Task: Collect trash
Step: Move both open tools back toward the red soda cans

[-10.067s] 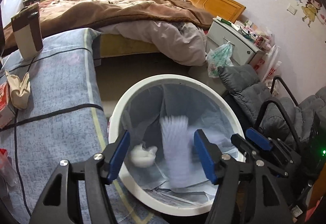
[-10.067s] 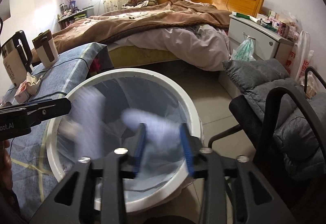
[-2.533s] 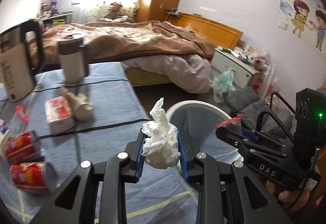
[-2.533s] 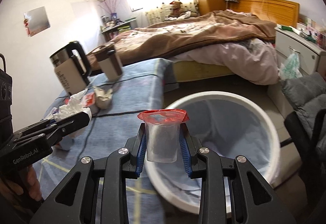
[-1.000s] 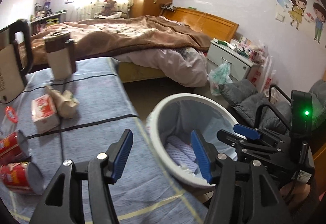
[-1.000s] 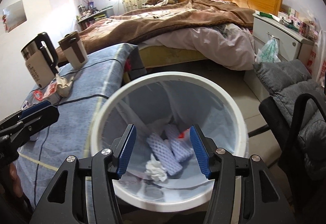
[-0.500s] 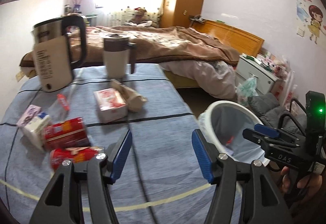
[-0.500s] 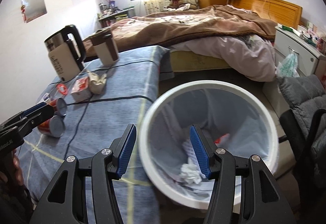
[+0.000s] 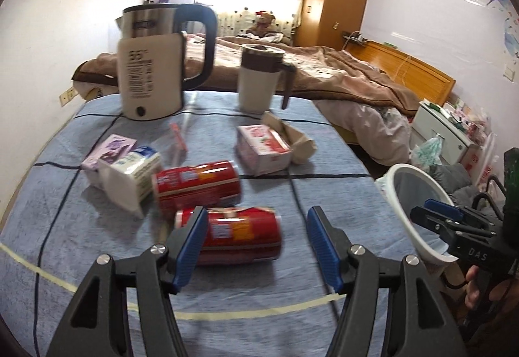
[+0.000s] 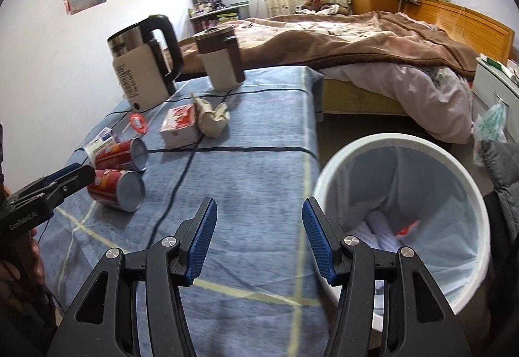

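Left gripper (image 9: 258,243) wide open, jaws just been opening, pads touching nothing; near red can (image 9: 241,235) lies on its side beyond them, mostly by the left pad. Second red can (image 9: 198,183) just behind it. Right gripper (image 10: 258,240) open, empty, over the blue tablecloth (image 10: 256,168). White bin (image 10: 402,204) right of the table, trash inside. Kettle (image 9: 152,65) and mug (image 9: 259,78) at far edge.
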Motion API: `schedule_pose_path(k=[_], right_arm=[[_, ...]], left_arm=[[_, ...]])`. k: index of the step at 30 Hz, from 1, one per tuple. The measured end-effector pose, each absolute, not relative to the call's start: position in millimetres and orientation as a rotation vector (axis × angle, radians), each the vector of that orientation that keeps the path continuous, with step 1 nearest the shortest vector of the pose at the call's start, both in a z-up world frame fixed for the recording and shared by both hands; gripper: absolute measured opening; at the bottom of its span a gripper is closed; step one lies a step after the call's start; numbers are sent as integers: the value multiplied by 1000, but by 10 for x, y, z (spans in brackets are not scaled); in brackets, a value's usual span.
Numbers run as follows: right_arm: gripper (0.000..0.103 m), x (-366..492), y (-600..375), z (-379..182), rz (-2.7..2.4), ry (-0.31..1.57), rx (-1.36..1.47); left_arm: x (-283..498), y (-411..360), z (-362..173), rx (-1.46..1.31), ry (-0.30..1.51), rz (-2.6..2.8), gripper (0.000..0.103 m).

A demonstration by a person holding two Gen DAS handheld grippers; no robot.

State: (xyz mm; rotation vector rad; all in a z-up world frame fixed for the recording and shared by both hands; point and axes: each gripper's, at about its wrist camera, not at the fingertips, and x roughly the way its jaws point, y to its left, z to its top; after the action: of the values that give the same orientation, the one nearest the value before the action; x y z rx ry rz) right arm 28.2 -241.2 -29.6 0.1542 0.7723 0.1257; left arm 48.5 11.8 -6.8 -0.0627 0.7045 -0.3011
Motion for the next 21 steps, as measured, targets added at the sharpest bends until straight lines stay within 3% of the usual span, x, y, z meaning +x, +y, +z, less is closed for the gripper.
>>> schedule_pose_path(k=[21], right_arm=[[56, 523, -1948, -311, 124, 791, 113]], left_arm=[[622, 186, -378, -174, 840, -570, 67]])
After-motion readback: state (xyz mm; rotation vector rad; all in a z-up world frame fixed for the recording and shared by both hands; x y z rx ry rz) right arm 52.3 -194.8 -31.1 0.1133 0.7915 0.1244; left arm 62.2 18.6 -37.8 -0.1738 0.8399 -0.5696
